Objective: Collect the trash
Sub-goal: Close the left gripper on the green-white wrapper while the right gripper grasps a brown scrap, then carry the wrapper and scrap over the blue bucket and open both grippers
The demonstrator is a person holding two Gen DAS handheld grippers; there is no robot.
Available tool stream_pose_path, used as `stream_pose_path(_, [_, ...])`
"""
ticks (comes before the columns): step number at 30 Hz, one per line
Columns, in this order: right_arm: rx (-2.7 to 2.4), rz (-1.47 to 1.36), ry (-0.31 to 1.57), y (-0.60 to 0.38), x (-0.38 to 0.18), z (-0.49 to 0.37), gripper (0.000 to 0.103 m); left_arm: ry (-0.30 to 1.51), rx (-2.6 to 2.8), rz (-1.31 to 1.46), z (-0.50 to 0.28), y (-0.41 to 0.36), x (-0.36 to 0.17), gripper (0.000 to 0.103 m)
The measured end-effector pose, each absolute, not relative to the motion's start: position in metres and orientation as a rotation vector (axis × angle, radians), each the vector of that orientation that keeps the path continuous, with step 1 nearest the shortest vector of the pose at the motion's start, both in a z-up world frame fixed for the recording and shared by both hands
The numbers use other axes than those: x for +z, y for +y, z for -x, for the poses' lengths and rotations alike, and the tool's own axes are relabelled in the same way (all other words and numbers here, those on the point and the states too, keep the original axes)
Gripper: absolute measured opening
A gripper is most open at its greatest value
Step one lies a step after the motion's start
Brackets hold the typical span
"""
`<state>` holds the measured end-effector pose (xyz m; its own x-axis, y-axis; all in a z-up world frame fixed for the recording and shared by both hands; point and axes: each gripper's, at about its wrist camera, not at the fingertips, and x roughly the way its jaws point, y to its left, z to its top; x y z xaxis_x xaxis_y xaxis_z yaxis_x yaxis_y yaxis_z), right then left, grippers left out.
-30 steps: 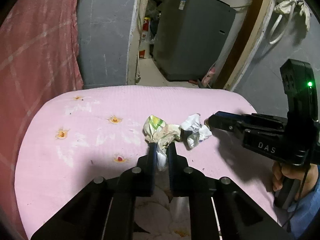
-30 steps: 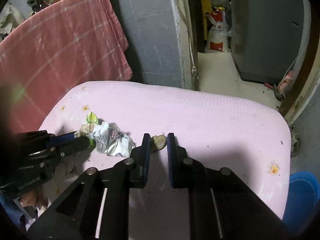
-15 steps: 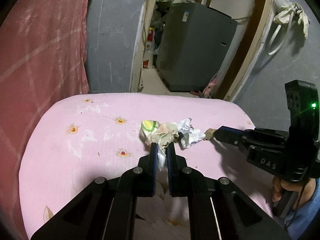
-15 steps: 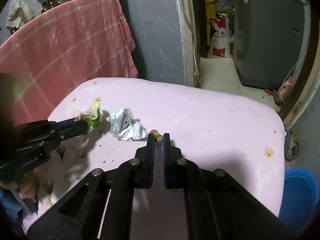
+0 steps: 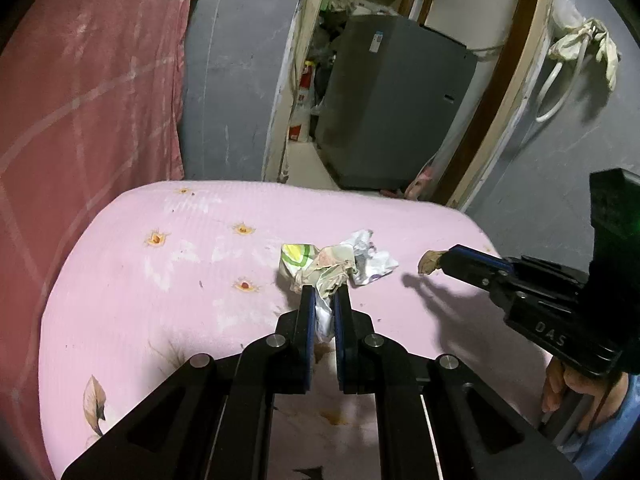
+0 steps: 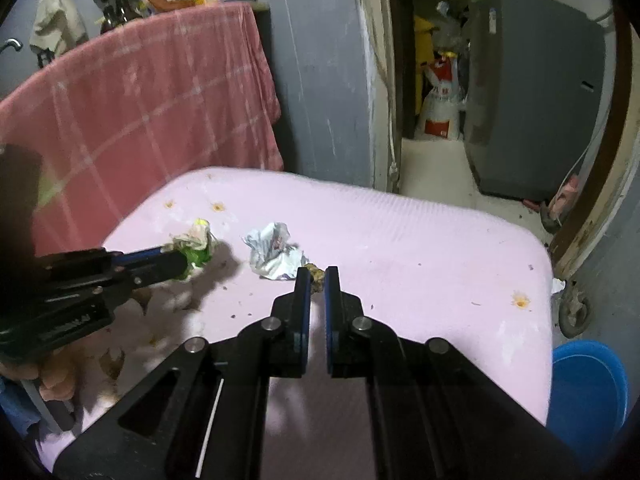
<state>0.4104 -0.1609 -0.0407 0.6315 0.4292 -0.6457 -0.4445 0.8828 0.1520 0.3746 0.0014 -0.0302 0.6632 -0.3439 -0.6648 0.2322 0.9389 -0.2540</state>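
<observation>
My left gripper (image 5: 323,294) is shut on a crumpled green-and-beige wrapper (image 5: 316,266) and holds it above the pink table (image 5: 160,300). It also shows in the right wrist view (image 6: 196,246). My right gripper (image 6: 317,276) is shut on a small brown scrap (image 6: 316,271), lifted off the table; the scrap shows at its tips in the left wrist view (image 5: 429,261). A crumpled white wrapper (image 6: 272,250) lies on the table between the two grippers and shows in the left wrist view (image 5: 370,258).
A blue bin (image 6: 586,380) stands on the floor at the table's right corner. A red cloth (image 5: 80,120) hangs behind the table on the left. A grey appliance (image 5: 392,104) stands in the doorway beyond. Small crumbs dot the tablecloth.
My right gripper closed on the brown scrap and lifted it. My left gripper rose with the green wrapper. The white wrapper stayed on the table.
</observation>
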Motion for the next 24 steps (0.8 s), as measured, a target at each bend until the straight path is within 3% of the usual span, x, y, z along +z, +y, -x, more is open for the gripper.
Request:
stream_pose_path(16, [0.375, -0.019, 0.251, -0.221, 0.057, -0.305, 0.006, 0.406, -0.423, 0.219, -0.320, -0.049, 0.046, 0.007])
stream_pose_path(24, [0.249, 0.001, 0.100, -0.258, 0.087, -0.260, 0.006, 0.259, -0.525, 0.169, -0.296, -0.106, 0.079, 0.007])
